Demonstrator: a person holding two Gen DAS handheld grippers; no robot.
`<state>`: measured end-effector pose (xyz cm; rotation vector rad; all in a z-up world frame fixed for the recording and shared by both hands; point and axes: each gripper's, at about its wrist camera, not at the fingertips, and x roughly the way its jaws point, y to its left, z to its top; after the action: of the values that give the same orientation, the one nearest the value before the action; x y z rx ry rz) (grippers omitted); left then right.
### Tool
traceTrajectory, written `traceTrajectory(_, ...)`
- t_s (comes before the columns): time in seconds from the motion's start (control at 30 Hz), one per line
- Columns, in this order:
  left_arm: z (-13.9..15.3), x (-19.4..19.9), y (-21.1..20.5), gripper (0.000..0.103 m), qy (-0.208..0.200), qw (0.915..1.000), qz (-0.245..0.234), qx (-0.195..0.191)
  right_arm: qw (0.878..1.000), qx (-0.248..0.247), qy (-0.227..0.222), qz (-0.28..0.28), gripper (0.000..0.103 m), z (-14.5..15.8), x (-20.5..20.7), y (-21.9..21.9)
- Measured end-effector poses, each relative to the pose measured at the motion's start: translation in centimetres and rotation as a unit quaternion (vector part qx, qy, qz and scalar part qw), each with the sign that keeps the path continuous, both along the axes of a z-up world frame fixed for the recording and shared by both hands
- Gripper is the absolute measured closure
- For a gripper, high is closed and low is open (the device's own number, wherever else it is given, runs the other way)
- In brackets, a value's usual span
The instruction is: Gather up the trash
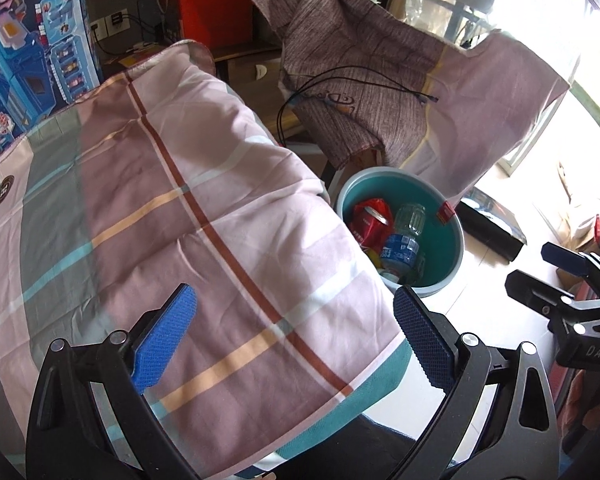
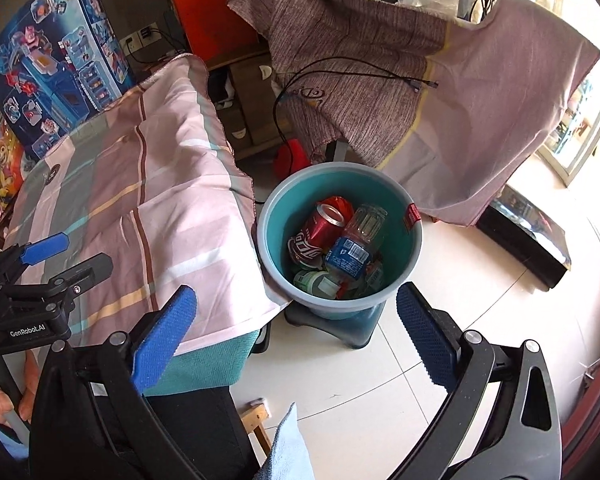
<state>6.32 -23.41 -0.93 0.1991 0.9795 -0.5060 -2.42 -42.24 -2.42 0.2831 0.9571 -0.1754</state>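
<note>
A teal bin (image 2: 414, 240) stands on the floor beside the cloth-covered table (image 2: 148, 184); it also shows in the left wrist view (image 1: 448, 248). Inside lie a red soda can (image 2: 320, 228), a clear plastic bottle with a blue label (image 2: 356, 240) and other trash. My left gripper (image 1: 296, 336) is open and empty above the table's near end. My right gripper (image 2: 300, 340) is open and empty, above the table corner and just short of the bin. Each gripper shows at the other view's edge.
A striped pink and teal cloth (image 1: 180, 220) covers the table. A purple cloth (image 2: 420, 88) drapes over furniture behind the bin, with a black cable (image 2: 340, 68) on it. Toy boxes (image 2: 52, 64) stand at the far left. A black flat box (image 2: 528, 236) lies on the white floor.
</note>
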Motion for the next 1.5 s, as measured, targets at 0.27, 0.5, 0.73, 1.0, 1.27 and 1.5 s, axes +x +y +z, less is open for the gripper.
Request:
traceTrajectory(0.27, -0.1, -0.7, 2.1, 0.004, -0.004, 0.9999, 0.015, -0.005, 1.0, -0.013, 0.002, 0.021, 0.007, 0.3, 0.1, 2.1)
traceTrajectory(0.5, -0.4, -0.6, 2.9, 0.004, 0.0, 0.9996, 0.028, -0.007, 0.999, -0.011, 0.004, 0.032, 0.007, 0.3, 0.5, 3.0)
traceTrajectory(0.73, -0.6, -0.6, 3.4, 0.004, 0.0, 0.9993, 0.037, -0.007, 0.999, -0.01, 0.009, 0.037, 0.007, -0.1, 0.8, 3.5)
traceTrajectory(1.0, -0.8, -0.3, 3.7, 0.004, 0.0, 0.999, 0.043, -0.007, 0.999, -0.008, 0.011, 0.04, 0.007, -0.4, 1.1, 3.7)
traceTrajectory(1.27, -0.6, -0.4, 4.2, 0.004, -0.014, 0.9985, 0.05, -0.015, 0.999, -0.008, 0.013, 0.041, 0.007, -0.6, 1.3, 3.8)
traceTrajectory(1.5, -0.6, -0.2, 4.6, 0.004, -0.014, 0.9978, 0.063, -0.009, 0.999, -0.008, 0.014, 0.046, 0.007, -0.9, 1.6, 4.1)
